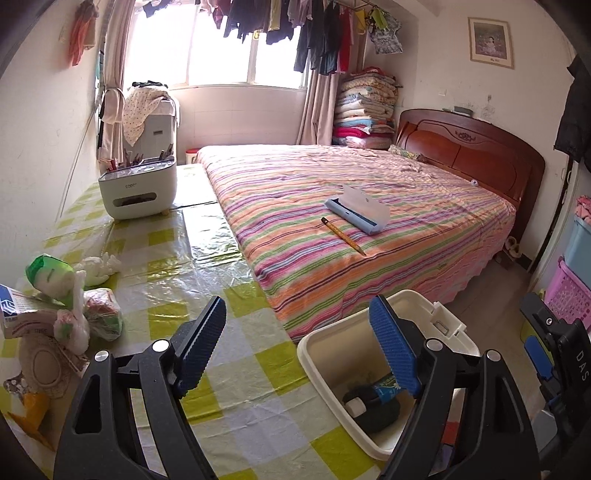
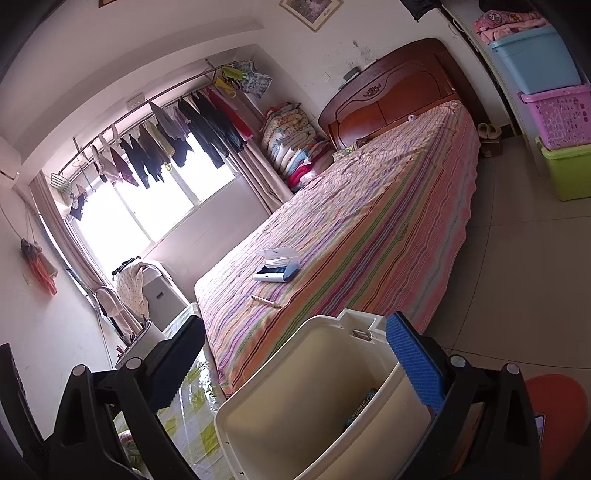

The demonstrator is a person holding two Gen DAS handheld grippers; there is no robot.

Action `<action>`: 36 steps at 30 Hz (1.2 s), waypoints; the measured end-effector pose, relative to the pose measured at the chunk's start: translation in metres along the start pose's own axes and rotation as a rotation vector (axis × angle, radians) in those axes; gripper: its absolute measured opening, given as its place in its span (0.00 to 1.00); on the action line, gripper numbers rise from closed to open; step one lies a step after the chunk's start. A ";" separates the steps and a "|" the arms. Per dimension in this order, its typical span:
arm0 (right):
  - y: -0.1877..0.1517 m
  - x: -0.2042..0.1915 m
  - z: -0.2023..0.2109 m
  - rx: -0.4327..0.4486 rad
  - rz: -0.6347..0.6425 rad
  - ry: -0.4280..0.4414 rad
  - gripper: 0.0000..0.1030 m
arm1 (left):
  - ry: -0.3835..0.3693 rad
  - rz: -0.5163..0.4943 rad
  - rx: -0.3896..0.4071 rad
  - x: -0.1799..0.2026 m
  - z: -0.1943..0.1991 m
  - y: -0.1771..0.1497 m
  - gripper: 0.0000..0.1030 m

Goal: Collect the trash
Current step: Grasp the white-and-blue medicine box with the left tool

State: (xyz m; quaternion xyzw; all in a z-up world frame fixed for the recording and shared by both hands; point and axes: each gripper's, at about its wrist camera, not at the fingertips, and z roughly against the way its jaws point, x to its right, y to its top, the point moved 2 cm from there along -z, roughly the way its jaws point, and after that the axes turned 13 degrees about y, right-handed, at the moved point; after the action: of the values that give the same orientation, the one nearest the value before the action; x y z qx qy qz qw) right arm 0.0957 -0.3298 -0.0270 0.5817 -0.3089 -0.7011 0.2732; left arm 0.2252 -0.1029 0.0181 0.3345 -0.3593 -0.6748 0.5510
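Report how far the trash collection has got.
Done: a dark item with a blue-green wrapper already lies in the white bin.

In hand: nothing. The left gripper is open and empty over the table edge. The right gripper stands around the bin; whether it grips it is unclear.

Left: plastic bags, crumpled tissue, a carton and other scraps still sit on the checked tablecloth.

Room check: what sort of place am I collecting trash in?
A lived-in bedroom, most likely: a bed with a wooden headboard, laundry hung across the window, and folded quilts stacked in the corner.
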 end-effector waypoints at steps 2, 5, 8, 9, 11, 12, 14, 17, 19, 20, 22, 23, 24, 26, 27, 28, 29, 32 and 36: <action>-0.004 -0.010 -0.003 -0.011 0.024 0.013 0.93 | 0.057 0.006 0.010 -0.022 0.002 -0.001 0.79; -0.011 -0.024 -0.005 -0.024 0.051 0.043 0.93 | 0.135 0.032 0.004 -0.064 0.005 -0.005 0.81; -0.018 -0.041 -0.008 -0.040 0.075 0.074 0.93 | 0.181 0.102 -0.009 -0.113 0.015 -0.008 0.81; -0.020 -0.049 -0.009 -0.046 0.085 0.091 0.93 | 0.203 0.133 -0.012 -0.131 0.019 -0.010 0.81; -0.026 -0.063 -0.011 -0.059 0.112 0.114 0.93 | 0.246 0.204 -0.020 -0.167 0.028 -0.012 0.81; -0.030 -0.072 -0.011 -0.063 0.131 0.122 0.93 | 0.269 0.237 -0.023 -0.184 0.031 -0.013 0.81; -0.036 -0.087 -0.013 -0.072 0.171 0.139 0.93 | 0.320 0.288 -0.037 -0.214 0.035 -0.014 0.81; -0.044 -0.106 -0.015 -0.085 0.210 0.157 0.93 | 0.329 0.339 -0.107 -0.248 0.025 -0.013 0.81; -0.050 -0.115 -0.015 -0.092 0.232 0.167 0.93 | 0.330 0.376 -0.141 -0.267 0.011 -0.013 0.81; -0.053 -0.119 -0.015 -0.095 0.247 0.171 0.93 | 0.336 0.393 -0.168 -0.275 0.001 -0.012 0.81; -0.058 -0.127 -0.015 -0.100 0.279 0.177 0.93 | 0.323 0.443 -0.239 -0.291 -0.020 -0.013 0.81; -0.060 -0.130 -0.014 -0.101 0.294 0.179 0.93 | 0.302 0.474 -0.264 -0.297 -0.028 -0.013 0.80; -0.061 -0.132 -0.014 -0.104 0.305 0.182 0.93 | 0.286 0.498 -0.285 -0.303 -0.036 -0.013 0.80; -0.062 -0.133 -0.014 -0.107 0.312 0.185 0.93 | 0.280 0.515 -0.319 -0.310 -0.049 -0.014 0.79; -0.062 -0.134 -0.013 -0.105 0.312 0.185 0.93 | 0.294 0.512 -0.333 -0.311 -0.054 -0.015 0.75; -0.061 -0.133 -0.012 -0.103 0.309 0.186 0.93 | 0.303 0.507 -0.352 -0.312 -0.060 -0.017 0.60; -0.061 -0.133 -0.011 -0.103 0.306 0.187 0.93 | 0.291 0.513 -0.369 -0.314 -0.065 -0.019 0.52; -0.060 -0.131 -0.011 -0.103 0.302 0.185 0.93 | 0.268 0.536 -0.381 -0.313 -0.069 -0.023 0.44; -0.061 -0.133 -0.011 -0.110 0.300 0.196 0.93 | 0.246 0.557 -0.372 -0.311 -0.062 -0.026 0.36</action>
State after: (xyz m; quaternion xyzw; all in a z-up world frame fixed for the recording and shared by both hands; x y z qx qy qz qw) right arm 0.1279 -0.1918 0.0118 0.5790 -0.3252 -0.6081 0.4350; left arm 0.3175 0.1998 -0.0186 0.1966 -0.2385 -0.5072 0.8045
